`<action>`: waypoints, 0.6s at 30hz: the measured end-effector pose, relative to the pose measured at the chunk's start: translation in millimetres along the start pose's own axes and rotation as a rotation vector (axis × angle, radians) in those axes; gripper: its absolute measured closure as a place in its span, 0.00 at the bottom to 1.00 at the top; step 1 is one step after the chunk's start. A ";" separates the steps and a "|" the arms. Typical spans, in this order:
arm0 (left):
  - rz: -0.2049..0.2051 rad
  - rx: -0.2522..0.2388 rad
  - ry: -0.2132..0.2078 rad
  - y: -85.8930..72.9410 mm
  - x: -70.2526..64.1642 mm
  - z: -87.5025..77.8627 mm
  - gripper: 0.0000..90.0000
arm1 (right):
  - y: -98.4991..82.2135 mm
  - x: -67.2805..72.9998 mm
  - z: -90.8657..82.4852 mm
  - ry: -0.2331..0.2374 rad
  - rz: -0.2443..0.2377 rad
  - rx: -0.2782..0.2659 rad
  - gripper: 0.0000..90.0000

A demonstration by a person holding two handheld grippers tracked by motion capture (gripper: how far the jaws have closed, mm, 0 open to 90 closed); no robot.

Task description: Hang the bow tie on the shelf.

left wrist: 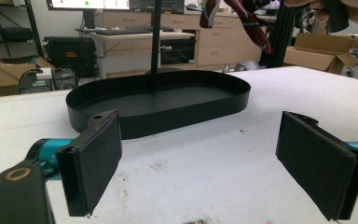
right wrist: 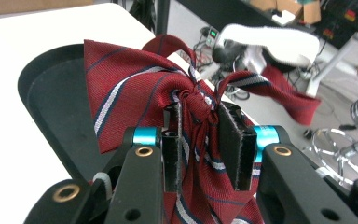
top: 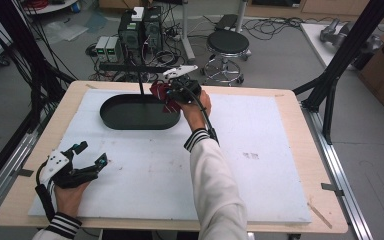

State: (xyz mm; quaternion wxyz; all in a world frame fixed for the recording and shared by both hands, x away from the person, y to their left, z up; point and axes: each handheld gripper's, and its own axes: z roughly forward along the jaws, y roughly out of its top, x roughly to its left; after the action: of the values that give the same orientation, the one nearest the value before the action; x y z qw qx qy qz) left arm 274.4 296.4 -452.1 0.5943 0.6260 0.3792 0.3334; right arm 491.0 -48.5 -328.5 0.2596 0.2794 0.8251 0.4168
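Right tongs (right wrist: 199,140) were pinching the red striped bow tie (right wrist: 135,98) at its knot, jaws nearly pressed together on the fabric. In the high view the right tongs (top: 172,92) held the bow tie (top: 161,93) in the air over the right end of the black oval tray (top: 111,119), beside the thin black post (top: 140,82) that rose from the tray. Tray sat at the far-left part of the white worktop (top: 260,165). Left tongs (top: 91,154) were spread wide with nothing between the pads, low over the near-left of the worktop, well apart from the tray. From the left gripper view, the tie (left wrist: 242,18) hung above the tray's (left wrist: 168,100) far rim.
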 end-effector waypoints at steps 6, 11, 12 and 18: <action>-0.002 0.000 -0.001 0.1 0.0 0.2 0.16 | -3.5 -0.3 7.8 -0.005 0.025 0.020 0.79; -0.001 0.000 -0.001 0.0 0.1 0.2 0.16 | -5.1 -0.1 12.9 0.004 0.036 0.020 0.79; 0.000 0.000 -0.001 0.0 0.1 0.2 0.16 | -5.1 -0.1 12.9 0.004 0.036 0.020 0.79; 0.001 0.001 -0.001 0.1 0.1 0.2 0.16 | -8.1 -0.9 18.3 0.020 0.063 0.019 0.79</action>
State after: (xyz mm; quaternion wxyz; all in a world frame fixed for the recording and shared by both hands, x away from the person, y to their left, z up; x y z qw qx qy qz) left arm 274.6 296.4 -452.0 0.5939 0.6266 0.3789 0.3333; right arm 501.7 -43.2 -344.5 0.2353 0.3034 0.8224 0.4198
